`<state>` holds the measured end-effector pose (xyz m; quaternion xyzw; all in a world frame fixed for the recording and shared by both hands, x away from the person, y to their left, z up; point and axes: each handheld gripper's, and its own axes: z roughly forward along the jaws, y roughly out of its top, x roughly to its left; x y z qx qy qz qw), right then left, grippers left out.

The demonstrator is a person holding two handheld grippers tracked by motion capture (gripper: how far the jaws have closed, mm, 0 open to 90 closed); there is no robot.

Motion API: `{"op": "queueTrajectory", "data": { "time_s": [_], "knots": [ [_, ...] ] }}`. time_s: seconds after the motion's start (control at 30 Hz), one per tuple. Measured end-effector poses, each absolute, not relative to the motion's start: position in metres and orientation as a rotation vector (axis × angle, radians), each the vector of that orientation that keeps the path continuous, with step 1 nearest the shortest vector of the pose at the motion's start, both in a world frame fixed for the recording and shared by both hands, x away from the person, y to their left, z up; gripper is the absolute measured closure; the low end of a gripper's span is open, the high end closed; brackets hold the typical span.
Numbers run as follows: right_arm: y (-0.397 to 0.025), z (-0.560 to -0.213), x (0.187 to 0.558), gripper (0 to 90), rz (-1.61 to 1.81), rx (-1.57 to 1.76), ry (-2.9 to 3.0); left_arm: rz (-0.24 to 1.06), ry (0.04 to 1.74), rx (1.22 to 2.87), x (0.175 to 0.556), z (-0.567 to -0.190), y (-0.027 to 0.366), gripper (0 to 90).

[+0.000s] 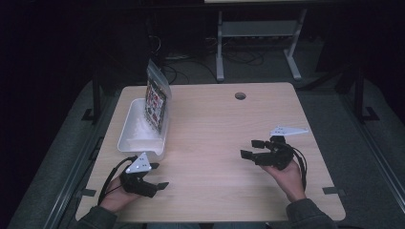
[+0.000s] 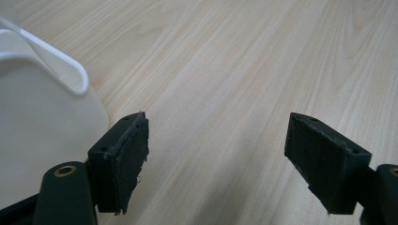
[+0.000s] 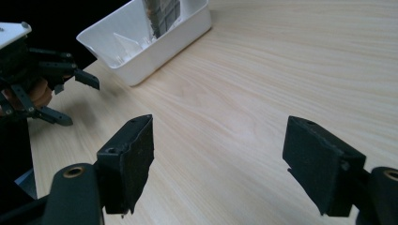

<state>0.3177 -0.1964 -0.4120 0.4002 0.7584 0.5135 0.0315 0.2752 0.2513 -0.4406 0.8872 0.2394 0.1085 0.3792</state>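
The long white plastic bin (image 1: 135, 136), holding an upright clear printed bag (image 1: 156, 100), lies lengthwise just ahead of the left gripper (image 1: 155, 175), far from the right gripper (image 1: 252, 148); both spread, empty.

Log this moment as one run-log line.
left gripper: open, empty, beside white bin | right gripper: open, empty, over table | bag: upright in bin

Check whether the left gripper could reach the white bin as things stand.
Probably yes: the left gripper hangs open beside the white bin, with bare table between them and nothing in the way.
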Motion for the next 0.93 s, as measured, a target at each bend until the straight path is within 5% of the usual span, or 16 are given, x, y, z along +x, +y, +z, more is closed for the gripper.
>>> {"op": "queueTrajectory", "data": {
  "time_s": [0.93],
  "knots": [
    [-0.206, -0.450, 0.289, 24.0, 1.541, 1.293, 2.394, 0.269, 0.598, 2.270, 0.273, -0.439, 0.249, 21.3]
  ]
}}
